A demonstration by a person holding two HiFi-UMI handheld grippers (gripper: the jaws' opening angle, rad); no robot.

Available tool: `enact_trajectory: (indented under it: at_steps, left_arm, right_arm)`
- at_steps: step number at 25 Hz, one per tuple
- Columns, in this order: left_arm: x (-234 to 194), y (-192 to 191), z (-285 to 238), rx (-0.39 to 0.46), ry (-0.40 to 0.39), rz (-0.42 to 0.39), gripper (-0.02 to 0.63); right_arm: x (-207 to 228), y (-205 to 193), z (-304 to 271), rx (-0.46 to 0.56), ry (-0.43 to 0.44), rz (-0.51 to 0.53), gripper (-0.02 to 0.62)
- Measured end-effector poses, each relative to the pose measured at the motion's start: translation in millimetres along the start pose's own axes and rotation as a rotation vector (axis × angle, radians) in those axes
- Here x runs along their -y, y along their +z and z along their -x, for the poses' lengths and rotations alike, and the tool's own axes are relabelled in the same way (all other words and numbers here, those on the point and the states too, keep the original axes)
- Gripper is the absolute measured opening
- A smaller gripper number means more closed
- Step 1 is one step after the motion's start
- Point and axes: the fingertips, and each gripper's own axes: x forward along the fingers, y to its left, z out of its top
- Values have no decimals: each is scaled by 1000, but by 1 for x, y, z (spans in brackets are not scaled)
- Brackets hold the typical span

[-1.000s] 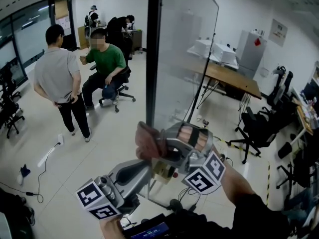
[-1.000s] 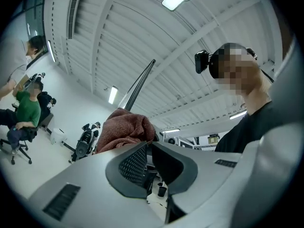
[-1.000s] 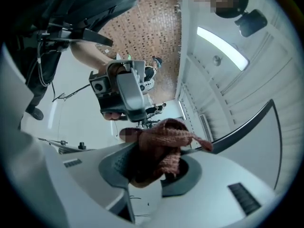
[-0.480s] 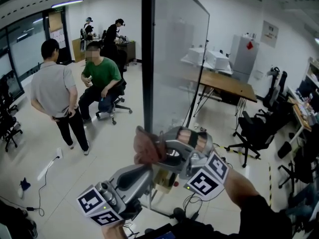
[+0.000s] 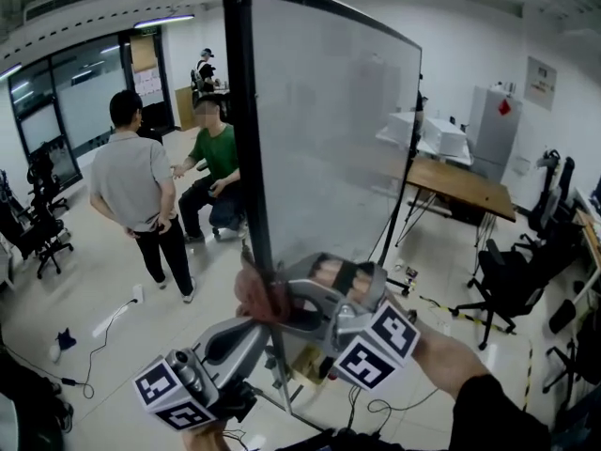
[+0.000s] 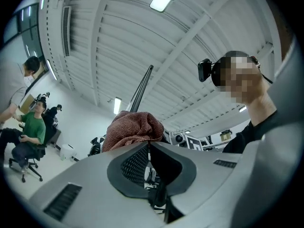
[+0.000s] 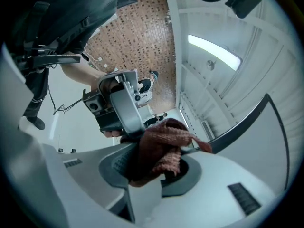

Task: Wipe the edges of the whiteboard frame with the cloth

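The brown cloth (image 5: 255, 294) is bunched where the two tools meet. The right tool (image 7: 156, 158) is clamped on a thick fold of it, with a tail left hanging off its far side. The left tool (image 6: 148, 144) is pressed together, with what appears to be only a thin edge nipped at its very tip. The black whiteboard frame (image 5: 242, 120) is seen rising just beyond the tools; its upright edge is met by the cloth, or very nearly, but contact cannot be confirmed. Wiping is judged to be just in hand. If the tools are run along the edge at different rates, the cloth could be tugged out of the left tool's slight hold. The loose tail could be snagged on the frame. Should bare jaw be dragged instead of cloth, the edge could be scraped, and the board could be rocked by a heavy push.
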Motion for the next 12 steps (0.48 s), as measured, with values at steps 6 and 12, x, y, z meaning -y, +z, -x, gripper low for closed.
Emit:
enact_trajectory:
  at_steps: [6, 12]
  left_arm:
    - [9, 12, -25, 78, 85, -54, 2]
    - [21, 26, -43, 115, 185, -135, 2]
  right_arm:
    - [18, -2, 19, 101, 30, 46, 137]
    - [34, 4, 32, 192, 65, 78, 137]
